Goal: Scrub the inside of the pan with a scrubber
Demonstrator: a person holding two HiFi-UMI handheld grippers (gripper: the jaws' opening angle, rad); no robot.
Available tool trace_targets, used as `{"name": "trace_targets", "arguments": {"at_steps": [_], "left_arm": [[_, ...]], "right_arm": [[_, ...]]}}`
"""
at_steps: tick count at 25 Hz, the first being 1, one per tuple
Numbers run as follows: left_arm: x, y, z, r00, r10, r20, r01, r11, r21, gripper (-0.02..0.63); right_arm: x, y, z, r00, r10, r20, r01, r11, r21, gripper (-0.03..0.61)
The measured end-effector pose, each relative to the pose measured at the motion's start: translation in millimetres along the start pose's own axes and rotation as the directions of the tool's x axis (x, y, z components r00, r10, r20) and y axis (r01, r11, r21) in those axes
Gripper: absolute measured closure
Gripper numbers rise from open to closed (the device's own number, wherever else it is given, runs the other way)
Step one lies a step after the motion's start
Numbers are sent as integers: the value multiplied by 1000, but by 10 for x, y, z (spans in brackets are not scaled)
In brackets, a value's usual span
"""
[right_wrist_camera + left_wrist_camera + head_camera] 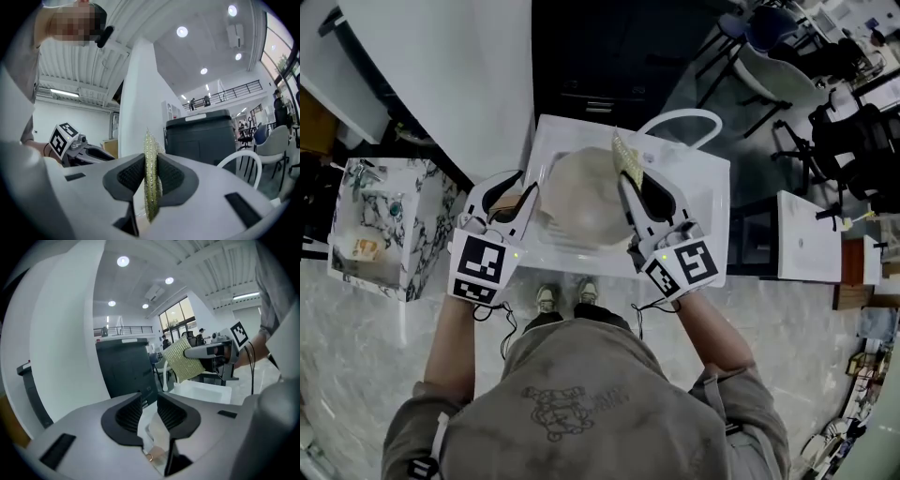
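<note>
Beige round pan (581,202) in white sink (708,253); left gripper (149,399) clamps its nine-o'clock handle (528,200), right gripper (151,161) pinches glittery green scrubber (626,156) at one o'clock.

pan (581,197) in sink (705,246), between left claw (512,190) and scrubber (626,156) in right claw (641,187)

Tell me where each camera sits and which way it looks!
Head view: on the head, looking steeply down at sink, pan, left gripper, right gripper; arms, chest, shoes show.
Left gripper view: on that gripper, looking along jaws on the pan handle toward the scrubber; an arm shows.
Right gripper view: on that gripper, looking along jaws clamping the scrubber, up toward ceiling; a shirt shows.
Shared: every view shows the scrubber.
</note>
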State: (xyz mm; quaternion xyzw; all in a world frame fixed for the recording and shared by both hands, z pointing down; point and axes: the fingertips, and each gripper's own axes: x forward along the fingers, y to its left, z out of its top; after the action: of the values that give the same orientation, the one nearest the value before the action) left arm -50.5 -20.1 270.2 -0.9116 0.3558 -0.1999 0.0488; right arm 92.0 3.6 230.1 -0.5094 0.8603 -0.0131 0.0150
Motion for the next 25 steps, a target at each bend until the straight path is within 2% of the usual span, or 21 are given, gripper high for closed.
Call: {"name": "trace_targets", "arguments": {"at_steps": [3, 7, 12, 17, 25], "left_arm": [[-27, -37, 288, 996, 14, 92, -16, 1000, 23, 532], [-51, -83, 570, 983, 28, 180, -36, 999, 40, 554], [-99, -113, 833, 963, 64, 262, -67, 998, 2, 569], [-106, -191, 945, 956, 67, 287, -71, 998, 2, 571], [-44, -462, 922, 960, 22, 280, -27, 1000, 14, 571]], "right_arm": [[-119, -5, 235, 998, -44, 52, 47, 998, -50, 495], [-257, -23, 466, 991, -91, 102, 99, 993, -69, 496], [-465, -125, 641, 978, -167, 124, 177, 982, -71, 495], [-680, -204, 701, 968, -222, 119, 231, 971, -63, 495], [-981, -253, 688, 956, -270, 116, 280, 957, -78, 497]]}}
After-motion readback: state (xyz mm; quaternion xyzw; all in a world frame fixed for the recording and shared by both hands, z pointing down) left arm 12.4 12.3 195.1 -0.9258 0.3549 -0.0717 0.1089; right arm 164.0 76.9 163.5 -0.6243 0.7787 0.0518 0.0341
